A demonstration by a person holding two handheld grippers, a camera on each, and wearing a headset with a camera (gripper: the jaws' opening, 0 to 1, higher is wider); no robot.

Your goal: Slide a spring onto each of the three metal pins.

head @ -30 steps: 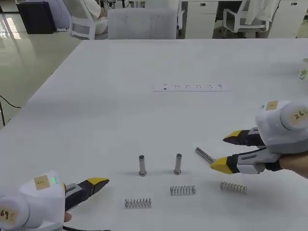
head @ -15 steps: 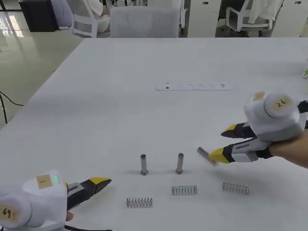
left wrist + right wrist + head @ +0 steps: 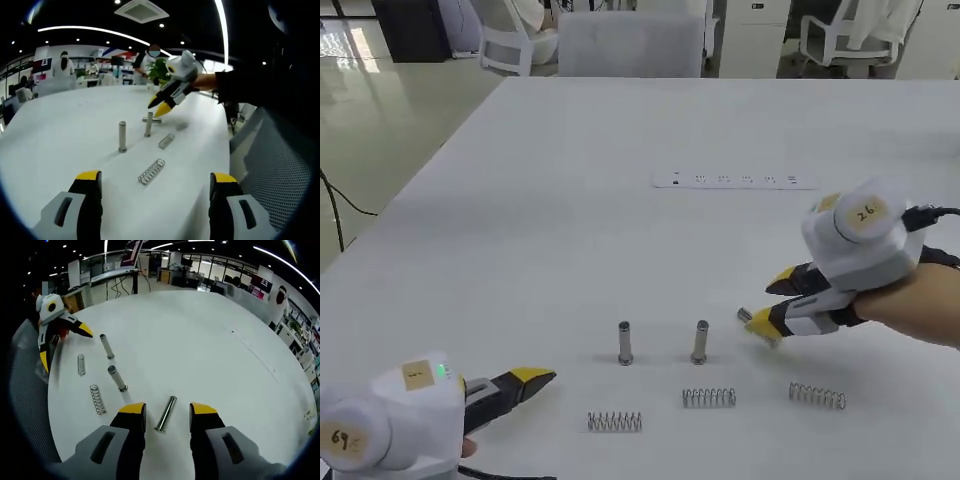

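Two metal pins stand upright on the white table. A third pin lies flat to their right. In front of them lie three springs. My right gripper is open, its yellow tips at the lying pin. In the right gripper view the lying pin sits between the open jaws of the right gripper, untouched. My left gripper waits open at the lower left; the left gripper holds nothing, with a spring just ahead.
A white power strip lies flush in the table further back. Office chairs stand at the far edge. A mesh chair is beside the near table edge. Bare tabletop stretches behind the pins.
My right gripper has moved left and down to the lying pin, and its jaws now straddle it. The left gripper has stayed put. The head camera has shifted a little.
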